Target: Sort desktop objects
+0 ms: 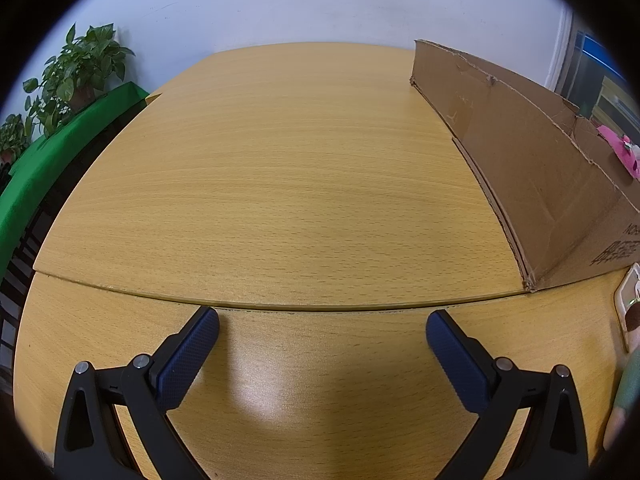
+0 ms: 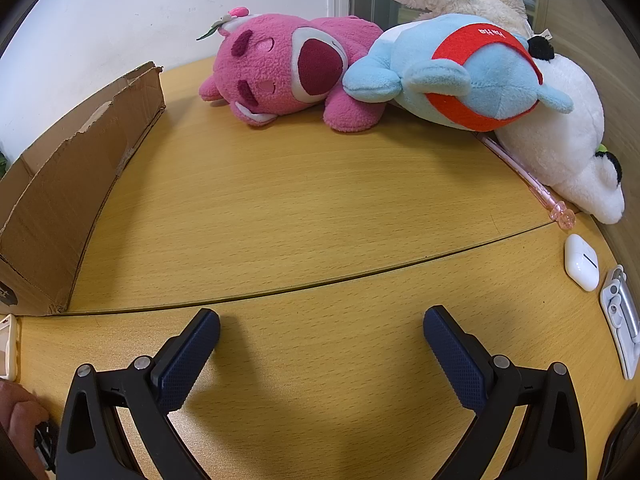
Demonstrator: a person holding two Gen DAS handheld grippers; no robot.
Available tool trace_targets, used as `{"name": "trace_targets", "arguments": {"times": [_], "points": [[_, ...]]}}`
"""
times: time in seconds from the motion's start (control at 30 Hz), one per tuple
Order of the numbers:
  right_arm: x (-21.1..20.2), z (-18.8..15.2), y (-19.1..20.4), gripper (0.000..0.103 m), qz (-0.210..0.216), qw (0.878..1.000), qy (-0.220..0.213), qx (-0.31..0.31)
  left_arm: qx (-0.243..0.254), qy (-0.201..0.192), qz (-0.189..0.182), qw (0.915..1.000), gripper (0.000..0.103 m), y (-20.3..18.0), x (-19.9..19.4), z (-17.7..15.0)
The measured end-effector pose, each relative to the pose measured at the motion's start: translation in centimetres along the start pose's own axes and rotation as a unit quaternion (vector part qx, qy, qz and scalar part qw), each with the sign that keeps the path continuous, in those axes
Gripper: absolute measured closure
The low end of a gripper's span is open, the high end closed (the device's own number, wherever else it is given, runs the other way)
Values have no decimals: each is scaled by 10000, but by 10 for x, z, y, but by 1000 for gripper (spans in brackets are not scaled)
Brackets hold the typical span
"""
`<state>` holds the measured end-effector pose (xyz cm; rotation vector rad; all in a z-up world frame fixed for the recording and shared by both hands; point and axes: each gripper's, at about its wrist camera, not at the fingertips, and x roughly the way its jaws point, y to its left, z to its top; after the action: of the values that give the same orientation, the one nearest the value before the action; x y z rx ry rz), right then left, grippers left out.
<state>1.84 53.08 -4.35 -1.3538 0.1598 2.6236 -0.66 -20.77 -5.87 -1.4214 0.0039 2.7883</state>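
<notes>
My left gripper (image 1: 322, 334) and right gripper (image 2: 321, 332): jaws spread wide, nothing held. Pink plush (image 2: 280, 68) at 12 o'clock in the right view, lying on its side, touching the blue plush (image 2: 460, 76). Torn cardboard box (image 2: 68, 184) at 9 o'clock. Wooden table (image 1: 280, 184), white wall (image 1: 280, 4).

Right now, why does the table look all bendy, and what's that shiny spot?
Left wrist view: the fisheye lens curves the table, and lamp glare gleams between the left claw's fingers. Right wrist view: same bending, with dark shadows beside the right claw.
</notes>
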Motion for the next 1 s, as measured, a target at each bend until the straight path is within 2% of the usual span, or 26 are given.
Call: {"name": "trace_targets", "arguments": {"times": [0.87, 0.93, 1.0], "points": [[0, -1, 0, 0, -1, 10000, -2, -1, -100, 24, 103, 9999, 0, -6, -5, -5], [0, -1, 0, 0, 0, 10000, -3, 2, -278, -196, 74, 9994, 0, -5, -18, -8], [0, -1, 0, 0, -5, 10000, -3, 20, -498, -486, -267, 9972, 0, -8, -43, -10]]}}
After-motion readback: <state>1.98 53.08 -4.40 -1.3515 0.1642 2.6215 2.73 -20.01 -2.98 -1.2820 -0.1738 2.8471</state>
